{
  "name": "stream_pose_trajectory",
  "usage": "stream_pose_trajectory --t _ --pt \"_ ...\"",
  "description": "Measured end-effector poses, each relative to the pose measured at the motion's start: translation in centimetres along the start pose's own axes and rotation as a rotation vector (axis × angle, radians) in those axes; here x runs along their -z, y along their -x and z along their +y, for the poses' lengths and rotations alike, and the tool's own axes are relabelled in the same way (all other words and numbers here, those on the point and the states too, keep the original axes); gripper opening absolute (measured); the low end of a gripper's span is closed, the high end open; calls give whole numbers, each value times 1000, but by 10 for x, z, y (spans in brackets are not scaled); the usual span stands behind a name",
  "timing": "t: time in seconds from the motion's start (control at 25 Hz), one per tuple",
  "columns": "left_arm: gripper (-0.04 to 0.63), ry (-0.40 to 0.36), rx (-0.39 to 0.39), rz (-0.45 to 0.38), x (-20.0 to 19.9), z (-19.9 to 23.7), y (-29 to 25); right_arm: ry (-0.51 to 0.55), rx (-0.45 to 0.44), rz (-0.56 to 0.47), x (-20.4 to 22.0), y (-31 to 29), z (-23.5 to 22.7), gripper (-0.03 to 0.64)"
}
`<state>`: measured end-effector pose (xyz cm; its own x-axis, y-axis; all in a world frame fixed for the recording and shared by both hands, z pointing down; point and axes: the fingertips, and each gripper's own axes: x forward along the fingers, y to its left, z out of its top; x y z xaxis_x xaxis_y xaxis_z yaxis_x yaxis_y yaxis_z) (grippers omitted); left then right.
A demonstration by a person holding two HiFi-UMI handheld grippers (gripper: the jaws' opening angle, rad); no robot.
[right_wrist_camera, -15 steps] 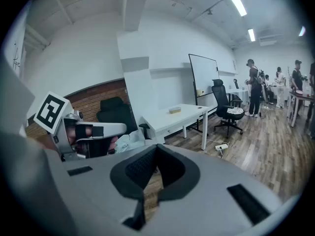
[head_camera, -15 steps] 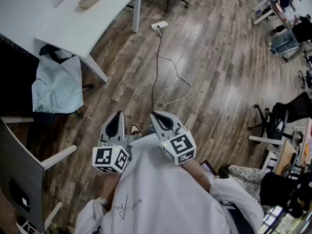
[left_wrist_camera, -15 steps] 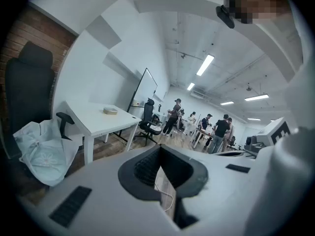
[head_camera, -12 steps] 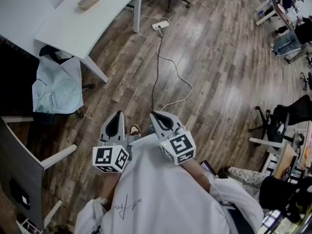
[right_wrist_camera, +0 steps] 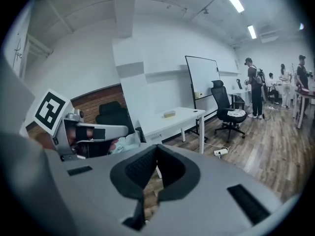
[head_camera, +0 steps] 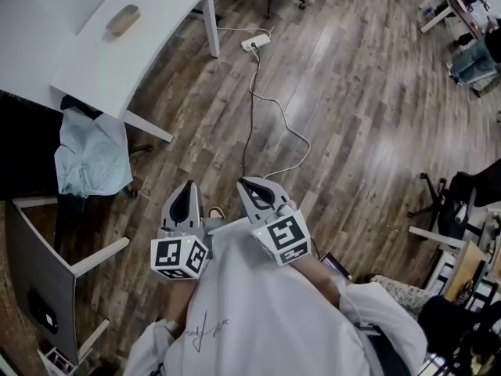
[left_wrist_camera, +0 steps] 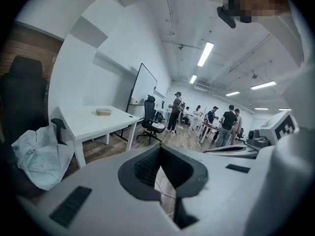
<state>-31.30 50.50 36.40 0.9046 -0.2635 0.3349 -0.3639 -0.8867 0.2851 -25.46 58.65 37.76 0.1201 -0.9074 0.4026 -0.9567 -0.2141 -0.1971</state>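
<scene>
Two grippers were in view, both held close against the person's white shirt (head_camera: 258,312). The left gripper (head_camera: 188,188) had its jaws closed tip to tip with nothing between them, and the right gripper (head_camera: 247,186) was clenched the same way, also empty. They sat side by side, apart from each other, above the wooden floor (head_camera: 352,116).

One white cable (head_camera: 252,100) lay on that floor. It ran from one power strip (head_camera: 255,42) in loose curves to a spot just ahead of the right gripper, touching neither gripper.

One white table (head_camera: 94,53) stood well off to the left and carried a single small tan box (head_camera: 123,19); what it held could not be told. One pale blue cloth (head_camera: 92,159) hung over a dark chair beside the table.
</scene>
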Motion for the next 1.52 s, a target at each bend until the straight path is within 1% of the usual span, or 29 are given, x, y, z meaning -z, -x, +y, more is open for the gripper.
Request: stream_pose_trajectory --t 0.08,0.16,0.28,0.36,0.48,0.64,0.96,1.08,1.16,1.36,1.52 --pt "3 -14 -13 14 3 -11 -8 19 -26 13 3 1 -7 9" --pt "3 -27 -27 28 6 -18 -15 15 -43 17 5 1 -16 9" --pt "3 -49 -39 39 5 -28 -24 -32 -40 0 2 2 -36 9" --pt "3 -54 -45 45 5 -33 -30 -61 -48 7 4 2 -45 9" --pt "3 -47 -54 47 5 -33 -40 -74 -73 20 5 -5 -52 9" --pt "3 -25 -68 35 2 -27 -58 -51 -96 23 -3 -21 -61 9" --pt "3 34 -70 -24 -27 3 -117 48 -88 52 -28 -70 -98 9" --pt "3 58 -67 -37 -44 20 -146 16 -81 53 -46 -95 -119 9" --pt "3 61 -65 -47 -59 31 -164 -6 -84 50 -61 -114 -130 9" --pt "3 70 -78 -47 -90 64 -198 12 -114 65 -94 -163 -140 9" --pt "3 86 -103 -56 -113 100 -220 11 -101 56 -119 -205 -149 9"
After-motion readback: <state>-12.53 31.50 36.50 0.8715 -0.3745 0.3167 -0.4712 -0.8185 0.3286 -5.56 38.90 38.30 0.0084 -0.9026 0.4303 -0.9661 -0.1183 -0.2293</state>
